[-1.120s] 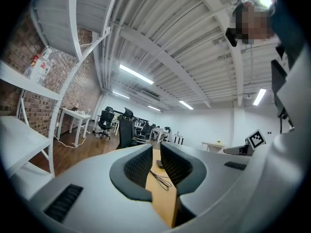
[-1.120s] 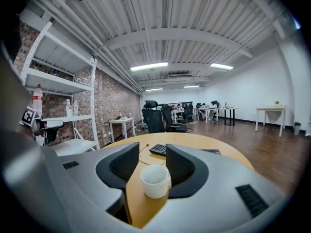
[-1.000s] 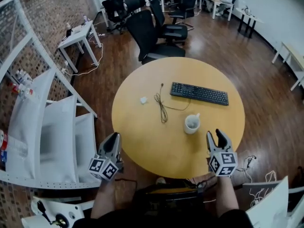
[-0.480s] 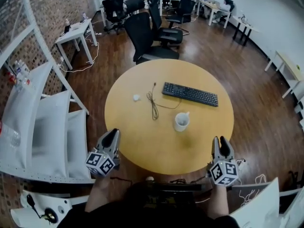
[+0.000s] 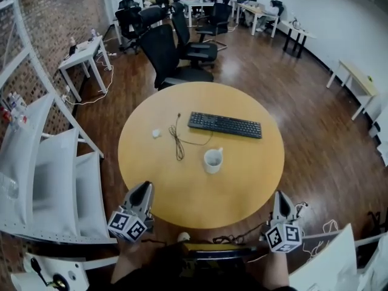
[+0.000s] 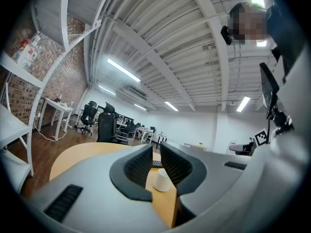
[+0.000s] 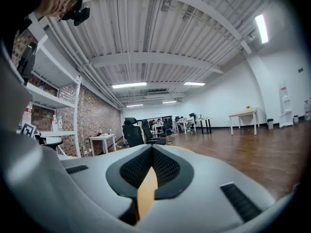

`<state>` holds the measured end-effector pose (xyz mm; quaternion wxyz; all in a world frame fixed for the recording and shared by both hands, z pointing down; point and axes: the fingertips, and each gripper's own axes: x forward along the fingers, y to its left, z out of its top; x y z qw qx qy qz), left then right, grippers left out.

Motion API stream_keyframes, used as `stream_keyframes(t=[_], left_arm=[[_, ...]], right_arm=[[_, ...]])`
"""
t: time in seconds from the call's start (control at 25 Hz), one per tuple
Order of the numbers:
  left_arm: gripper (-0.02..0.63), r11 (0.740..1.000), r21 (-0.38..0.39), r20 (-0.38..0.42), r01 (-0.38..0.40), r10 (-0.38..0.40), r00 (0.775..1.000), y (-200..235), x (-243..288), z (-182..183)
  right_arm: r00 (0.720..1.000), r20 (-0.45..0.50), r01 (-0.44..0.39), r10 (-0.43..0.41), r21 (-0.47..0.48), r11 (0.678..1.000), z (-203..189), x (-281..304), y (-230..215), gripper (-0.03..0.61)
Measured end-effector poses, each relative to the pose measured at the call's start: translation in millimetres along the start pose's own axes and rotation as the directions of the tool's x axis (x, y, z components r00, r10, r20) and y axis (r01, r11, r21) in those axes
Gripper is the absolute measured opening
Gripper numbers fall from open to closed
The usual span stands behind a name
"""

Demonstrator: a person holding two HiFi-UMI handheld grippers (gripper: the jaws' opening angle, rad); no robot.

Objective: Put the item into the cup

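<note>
If going for small white item (image 5: 156, 133): looks light, pinch mid-body with parted left gripper (image 6: 154, 155); skip right gripper (image 7: 151, 152), just clamped empty.

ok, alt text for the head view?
Looking down on a round wooden table with a white cup near its middle, a black keyboard beyond it, and a loose cable and small white item to the left. Both grippers hover at the near edge, empty: left gripper open, right gripper just closed on nothing.
</note>
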<state>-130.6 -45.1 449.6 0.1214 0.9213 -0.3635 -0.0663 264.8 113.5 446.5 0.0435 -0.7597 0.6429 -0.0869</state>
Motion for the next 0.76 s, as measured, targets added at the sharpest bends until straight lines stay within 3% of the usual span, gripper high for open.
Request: stream_keyframes(t=[0.28, 0.44, 0.76], left_arm=[[0.044, 1.0, 0.001, -0.024, -0.013, 0.013, 1.0, 2.0, -6.8, -7.8], [0.044, 0.999, -0.008, -0.015, -0.033, 0.032, 0.999, 12.9, -10.4, -10.4], [0.044, 0.999, -0.015, -0.007, -0.037, 0.037, 0.999, 21.3, -10.8, -5.8]], right_arm=[[1.0, 0.007, -0.01, 0.01, 0.012, 1.0, 11.3, 9.2, 10.2, 0.009], [1.0, -0.005, -0.018, 0.018, 0.027, 0.999, -8.7, 13.2, 2.8, 0.009], [1.0, -0.012, 0.022, -0.021, 0.069, 0.997, -7.9, 9.1, -3.2, 0.009]])
